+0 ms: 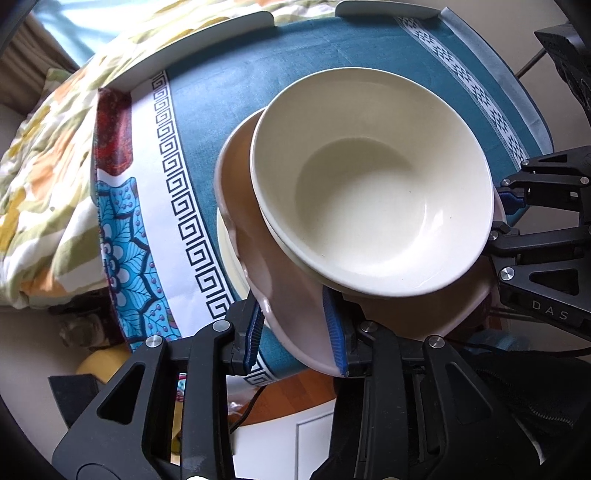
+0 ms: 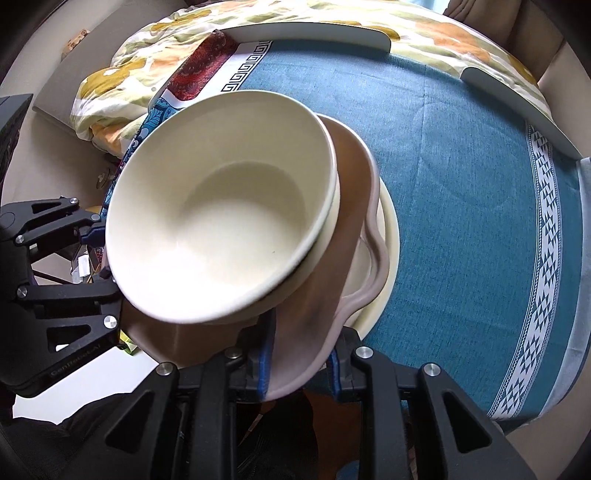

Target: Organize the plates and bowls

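A pink wavy-rimmed plate [image 1: 280,295] [image 2: 343,240] is held tilted above the table. Two stacked cream bowls [image 1: 373,184] [image 2: 221,229] rest on it. A cream plate [image 1: 231,254] [image 2: 391,236] lies on the teal tablecloth beneath. My left gripper [image 1: 297,332] is shut on the pink plate's near rim. My right gripper [image 2: 301,363] is shut on the plate's opposite rim. Each gripper shows in the other's view, the right one [image 1: 509,218] and the left one [image 2: 96,251].
The table has a teal cloth [image 1: 229,110] [image 2: 461,184] with patterned borders. White chair backs [image 1: 192,48] [image 2: 314,31] stand at the far edge. A floral quilt [image 1: 40,177] [image 2: 122,77] lies beyond the table.
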`<state>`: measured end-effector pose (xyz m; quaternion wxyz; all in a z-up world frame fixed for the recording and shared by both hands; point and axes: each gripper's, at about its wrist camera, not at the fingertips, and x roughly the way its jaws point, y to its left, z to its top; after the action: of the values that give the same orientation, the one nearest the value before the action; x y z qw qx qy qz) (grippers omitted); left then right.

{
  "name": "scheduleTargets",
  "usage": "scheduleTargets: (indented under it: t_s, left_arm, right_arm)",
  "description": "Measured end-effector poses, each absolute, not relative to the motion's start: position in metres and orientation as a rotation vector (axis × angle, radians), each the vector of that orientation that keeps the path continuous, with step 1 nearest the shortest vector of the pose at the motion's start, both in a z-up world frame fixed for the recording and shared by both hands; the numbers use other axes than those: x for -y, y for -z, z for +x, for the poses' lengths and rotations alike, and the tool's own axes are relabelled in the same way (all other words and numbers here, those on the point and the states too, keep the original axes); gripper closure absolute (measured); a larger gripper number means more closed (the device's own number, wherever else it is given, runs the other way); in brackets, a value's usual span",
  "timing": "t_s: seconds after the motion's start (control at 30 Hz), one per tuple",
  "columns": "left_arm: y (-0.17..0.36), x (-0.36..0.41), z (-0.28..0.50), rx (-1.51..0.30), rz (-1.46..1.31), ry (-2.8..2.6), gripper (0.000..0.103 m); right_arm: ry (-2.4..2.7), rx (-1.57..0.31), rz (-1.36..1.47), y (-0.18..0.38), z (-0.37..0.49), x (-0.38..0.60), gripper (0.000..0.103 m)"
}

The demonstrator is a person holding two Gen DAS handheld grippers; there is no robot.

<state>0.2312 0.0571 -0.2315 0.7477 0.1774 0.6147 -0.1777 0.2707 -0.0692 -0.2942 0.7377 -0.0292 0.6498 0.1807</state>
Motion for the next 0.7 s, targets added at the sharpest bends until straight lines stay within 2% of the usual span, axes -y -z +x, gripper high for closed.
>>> scheduleTargets:
  t_s: [0.03,0.1,0.4,0.53,0.7]
  left_arm:
    - [0.230,-0.057,0.230,-1.339,0.411,0.377,0.068]
    - [0.226,-0.057,0.229,-1.325,0.437,0.368,0.055]
    - [0.223,-0.054,0.226,-1.322,0.443,0.382,0.055]
    - [0.221,-0.053,0.221,-1.319,0.440,0.384,0.055]
    - [0.213,-0.054,0.213,-1.304,0.449,0.377,0.055]
  right_arm:
    - [-0.391,-1.428,-0.072,0.293,0.270,0.069,0.080]
    - [-0.385,-1.425,-0.070,0.291,0.269,0.070,0.076]
    - [-0.371,-1.413,-0.050,0.284,0.264,0.070,0.071]
    - [-0.358,-1.399,-0.032,0.279,0.259,0.073,0.065]
    - [-0.344,-1.371,-0.015,0.270,0.252,0.080,0.064]
